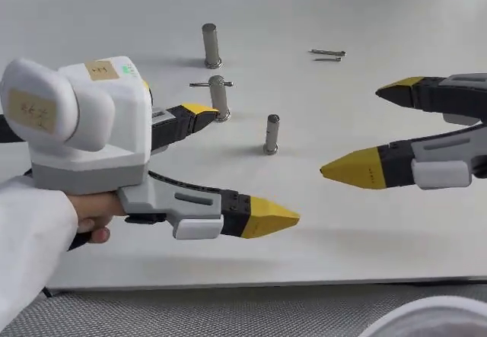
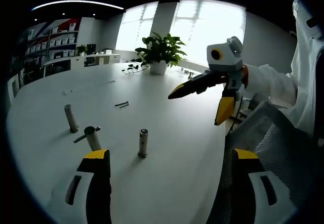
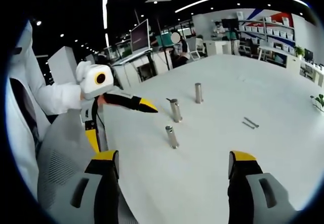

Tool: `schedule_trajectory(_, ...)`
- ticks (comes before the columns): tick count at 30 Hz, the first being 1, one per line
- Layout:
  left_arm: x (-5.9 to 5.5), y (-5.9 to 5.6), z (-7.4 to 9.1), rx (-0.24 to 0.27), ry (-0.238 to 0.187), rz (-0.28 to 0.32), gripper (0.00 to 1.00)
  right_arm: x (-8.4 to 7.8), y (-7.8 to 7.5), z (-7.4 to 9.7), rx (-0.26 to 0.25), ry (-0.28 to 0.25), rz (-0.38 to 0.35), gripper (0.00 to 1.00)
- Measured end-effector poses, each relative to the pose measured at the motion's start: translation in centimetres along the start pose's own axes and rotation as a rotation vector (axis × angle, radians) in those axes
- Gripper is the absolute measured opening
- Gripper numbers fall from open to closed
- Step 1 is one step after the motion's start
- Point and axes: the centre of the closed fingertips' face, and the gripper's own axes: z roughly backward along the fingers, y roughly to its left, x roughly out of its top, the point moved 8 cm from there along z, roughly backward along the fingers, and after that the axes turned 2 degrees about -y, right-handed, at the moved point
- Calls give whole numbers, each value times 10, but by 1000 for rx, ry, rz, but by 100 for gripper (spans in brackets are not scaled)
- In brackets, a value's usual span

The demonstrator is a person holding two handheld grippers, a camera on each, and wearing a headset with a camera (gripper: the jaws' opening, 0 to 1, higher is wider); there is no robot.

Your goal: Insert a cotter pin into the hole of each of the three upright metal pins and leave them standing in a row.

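Three upright metal pins stand on the white table (image 1: 380, 230): a far pin (image 1: 211, 46), a middle pin (image 1: 219, 97) with a cotter pin through its top, and a near pin (image 1: 272, 134). Two loose cotter pins (image 1: 328, 55) lie to the far right. My left gripper (image 1: 257, 163) is open, just left of the near pin, holding nothing. My right gripper (image 1: 350, 131) is open and empty, to the right of that pin. The left gripper view gives the same row: far pin (image 2: 70, 118), middle pin (image 2: 92, 138), near pin (image 2: 143, 143), and loose cotter pins (image 2: 121, 103).
The table's front edge (image 1: 266, 282) runs below the grippers, with a grey mesh chair (image 1: 190, 314) under it. A potted plant (image 2: 159, 52) stands at the table's far end. A person's white sleeve (image 1: 30, 253) holds the left gripper.
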Motion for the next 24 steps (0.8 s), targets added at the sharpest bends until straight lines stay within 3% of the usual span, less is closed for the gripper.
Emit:
schedule_trajectory(4, 1, 3, 6, 18, 0, 9, 100, 9, -16, 2, -9, 33, 60, 76)
schedule_trajectory(6, 2, 3, 9, 26, -5, 16, 100, 15, -30, 1, -48, 46, 127, 63)
schedule_trajectory(9, 2, 1, 12, 30, 2, 17, 100, 18, -47, -2, -57, 102, 185, 47)
schedule_trajectory(11, 1, 0, 14, 43, 6, 25, 100, 24, -60, -5, -83, 105, 274, 40)
schedule_trajectory(12, 1, 1, 14, 49, 7, 29, 100, 27, -66, -8, -96, 94, 282, 36)
schedule_trajectory(16, 0, -2, 21, 70, -14, 49, 100, 30, -79, -16, -68, 134, 284, 29)
schedule_trajectory(19, 0, -7, 25, 86, -26, 60, 100, 31, -93, -24, -46, 211, 345, 29)
schedule_trajectory(21, 0, -8, 27, 93, -30, 62, 100, 35, -92, -27, -30, 246, 377, 27)
schedule_trajectory(24, 2, -12, 28, 100, -38, 68, 99, 38, -114, -38, 0, 290, 407, 24)
